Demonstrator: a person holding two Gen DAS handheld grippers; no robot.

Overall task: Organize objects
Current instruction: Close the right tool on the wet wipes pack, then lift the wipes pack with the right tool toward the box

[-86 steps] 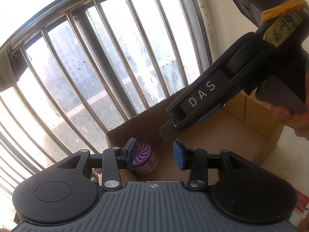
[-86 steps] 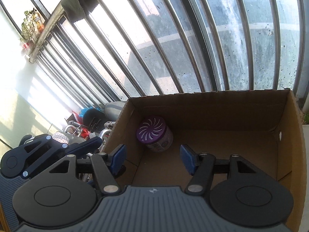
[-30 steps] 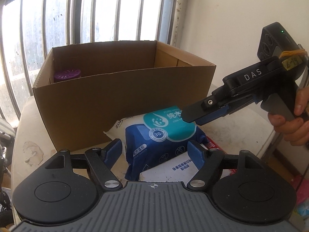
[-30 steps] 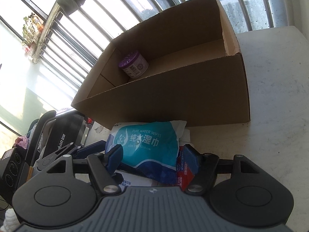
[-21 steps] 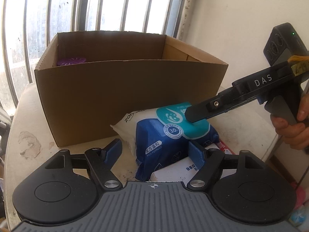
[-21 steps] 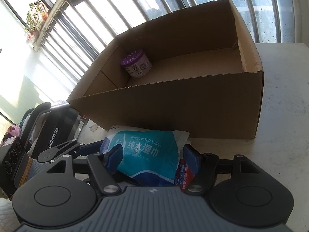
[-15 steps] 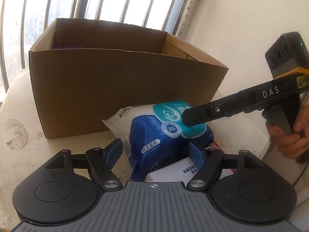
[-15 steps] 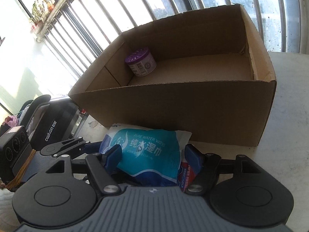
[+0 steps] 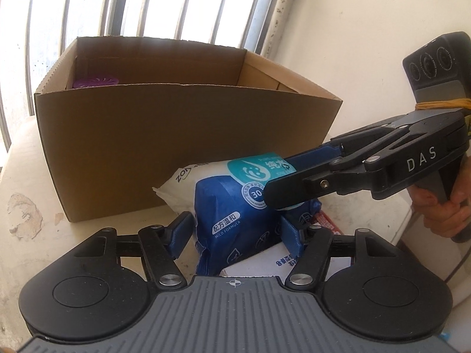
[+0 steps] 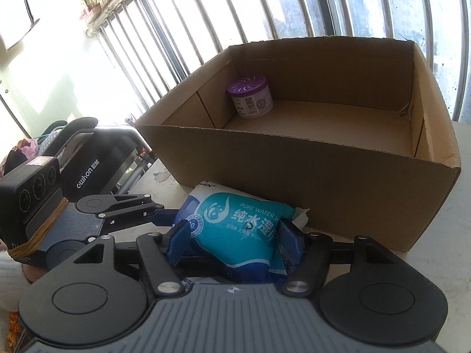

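Both claws (image 9: 235, 229) (image 10: 234, 242) spread around wipes pack (image 10: 244, 223), contact unclear; white carton (image 9: 282, 261) mostly hidden.

Sunny room with a barred window (image 10: 309, 6)
Bright light through dusty glass, white wall (image 9: 368, 44) on one side, pale worn desk (image 9: 20, 194) below, black chair (image 10: 97, 158) beside.

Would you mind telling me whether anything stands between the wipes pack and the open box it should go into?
Only the box's near wall, which the wipes pack lies against, so it must be lifted over. Inside, a purple can sits in the far corner.
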